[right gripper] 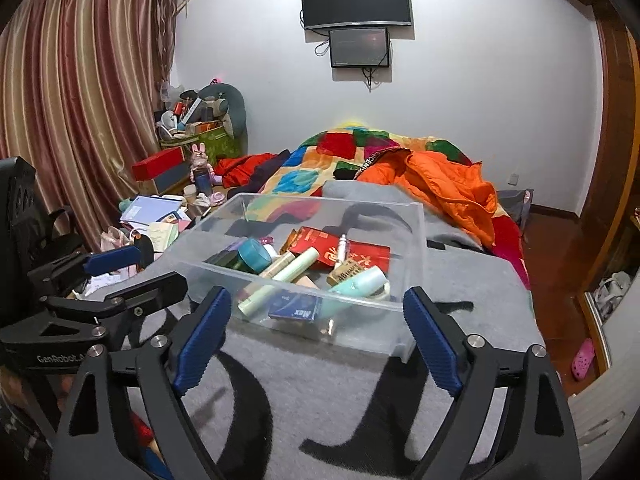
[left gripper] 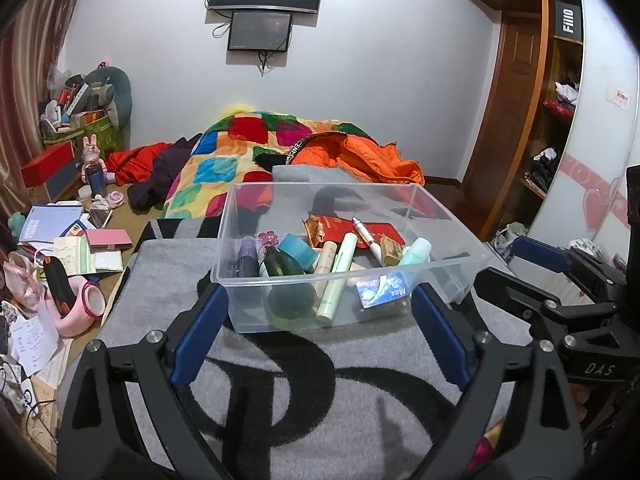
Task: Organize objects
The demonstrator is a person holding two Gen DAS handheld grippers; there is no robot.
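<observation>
A clear plastic bin (left gripper: 440, 204) stands on a grey blanket (left gripper: 280, 380) on the bed; it also shows in the right wrist view (right gripper: 416, 240). Inside lie several small items: a pale green tube (left gripper: 338, 280), a teal jar (left gripper: 298, 252), a red envelope (left gripper: 372, 232), a blue box (left gripper: 384, 290), a white pen (left gripper: 366, 236). My left gripper (left gripper: 320, 320) is open and empty, just short of the bin's near wall. My right gripper (right gripper: 316, 324) is open and empty, also just in front of the bin. Each gripper shows at the edge of the other's view.
A patchwork quilt (left gripper: 240, 148) and an orange jacket (left gripper: 360, 152) lie beyond the bin. Books, papers and boxes (left gripper: 60, 240) clutter the floor to the left. A wardrobe (left gripper: 560, 120) stands at the right. A curtain (right gripper: 80, 100) hangs on the left.
</observation>
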